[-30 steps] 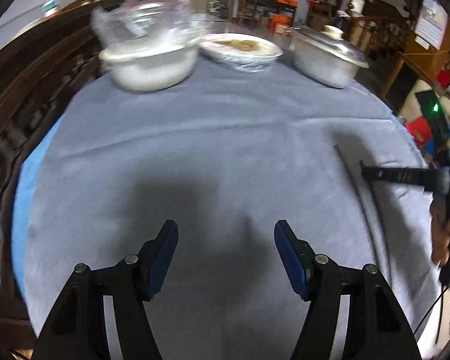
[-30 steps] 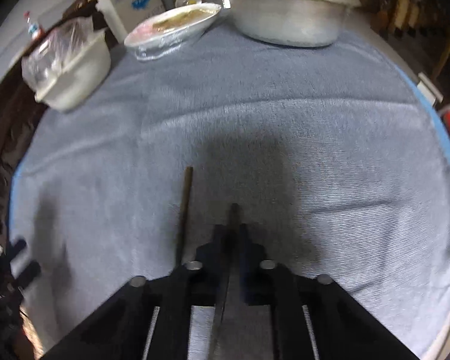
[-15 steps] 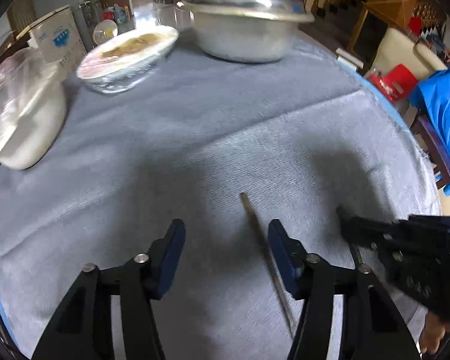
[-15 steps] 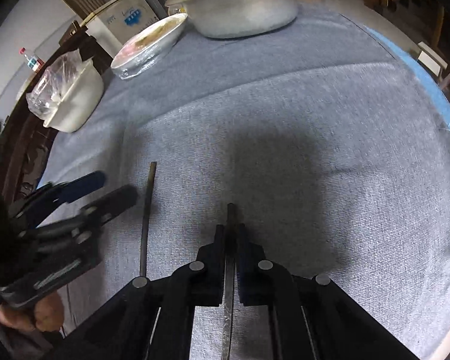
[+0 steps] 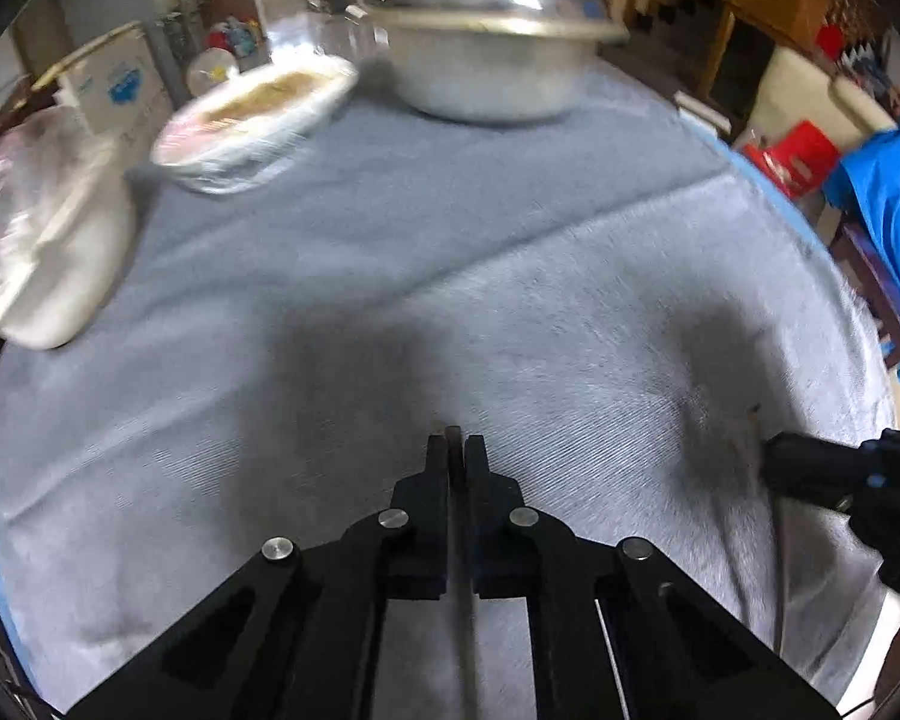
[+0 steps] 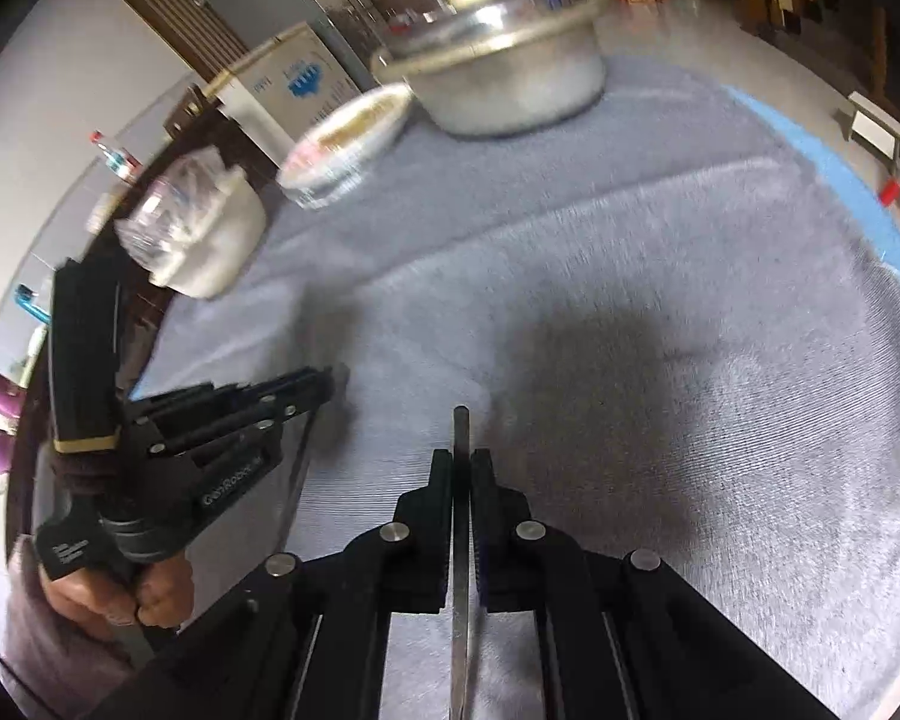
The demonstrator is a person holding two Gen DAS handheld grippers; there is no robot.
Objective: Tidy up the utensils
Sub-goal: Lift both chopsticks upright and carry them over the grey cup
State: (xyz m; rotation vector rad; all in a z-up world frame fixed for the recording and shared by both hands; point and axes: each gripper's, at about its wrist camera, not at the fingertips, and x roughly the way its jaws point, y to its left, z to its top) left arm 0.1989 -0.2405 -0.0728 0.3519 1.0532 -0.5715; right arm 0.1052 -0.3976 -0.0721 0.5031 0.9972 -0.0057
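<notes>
Two dark chopsticks are in play on the grey tablecloth. My left gripper is closing tight on one chopstick; the pads press it and its tip pokes out just past the fingertips. The right wrist view shows my right gripper shut on the other chopstick, which runs back between the fingers. The two grippers are side by side: the right gripper enters the left view from the right, and the left gripper appears at left in the right view, held by a hand.
At the table's far side stand a lidded metal pot, a bowl under plastic wrap and a white bowl with a plastic bag. The round table's edge curves close on the right, with chairs and a blue cloth beyond.
My left gripper slid right over the chopstick lying on the cloth and closed on it. The right gripper kept its chopstick and shifted, with the left gripper now close beside it.
</notes>
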